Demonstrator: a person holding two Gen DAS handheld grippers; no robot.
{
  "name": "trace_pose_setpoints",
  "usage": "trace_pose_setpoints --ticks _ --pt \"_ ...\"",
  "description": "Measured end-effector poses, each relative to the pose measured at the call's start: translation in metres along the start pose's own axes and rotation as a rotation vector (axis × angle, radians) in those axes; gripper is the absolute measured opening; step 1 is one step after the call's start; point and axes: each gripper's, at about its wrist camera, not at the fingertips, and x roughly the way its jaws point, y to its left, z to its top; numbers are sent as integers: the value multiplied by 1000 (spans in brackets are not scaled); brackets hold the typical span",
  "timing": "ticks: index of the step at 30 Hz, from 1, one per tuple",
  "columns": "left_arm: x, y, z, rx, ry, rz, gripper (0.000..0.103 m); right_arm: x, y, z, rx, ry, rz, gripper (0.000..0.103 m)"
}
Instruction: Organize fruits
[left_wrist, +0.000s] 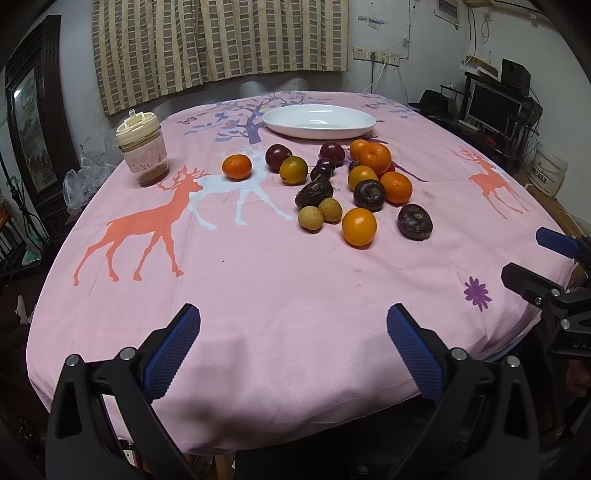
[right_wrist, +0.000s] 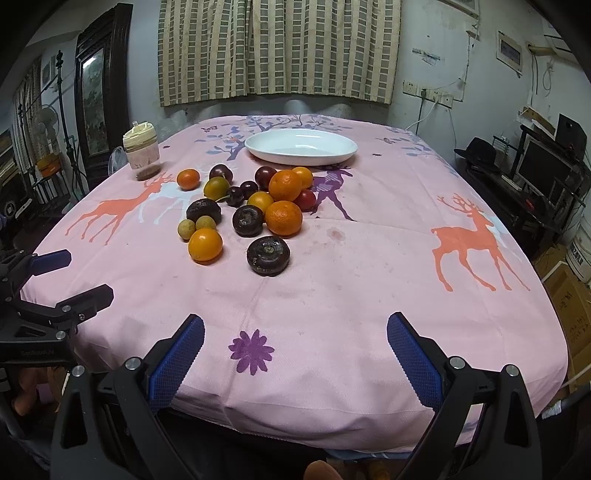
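A loose heap of fruit lies mid-table on the pink deer tablecloth (left_wrist: 258, 295) (right_wrist: 369, 295): several oranges, such as the nearest orange (left_wrist: 359, 226) (right_wrist: 205, 244), dark plums (left_wrist: 277, 157), dark water chestnuts (left_wrist: 414, 222) (right_wrist: 268, 255) and two pale longans (left_wrist: 311, 218) (right_wrist: 186, 229). Behind the heap stands an empty white plate (left_wrist: 319, 121) (right_wrist: 301, 146). My left gripper (left_wrist: 293, 325) is open over the near table edge, holding nothing. My right gripper (right_wrist: 295, 326) is also open and empty at the near edge, right of the left one.
A plastic jar with a cream lid (left_wrist: 142, 147) (right_wrist: 141, 150) stands at the far left of the table. Curtains hang behind. A dark cabinet (right_wrist: 96, 92) is at left; shelves with a monitor (left_wrist: 487, 103) and boxes crowd the right.
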Motion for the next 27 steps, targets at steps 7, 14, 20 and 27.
trace_pose_setpoints --ticks 7,14,20,27 --pt "-1 0 2 3 -2 6 99 2 -1 0 4 1 -1 99" --pt "0 0 3 6 3 6 99 2 -6 1 18 -6 -4 99" --pt "2 0 3 4 7 6 99 3 -6 1 14 -5 -4 99" --pt "11 2 11 -8 27 -29 99 10 -10 1 14 -6 7 99"
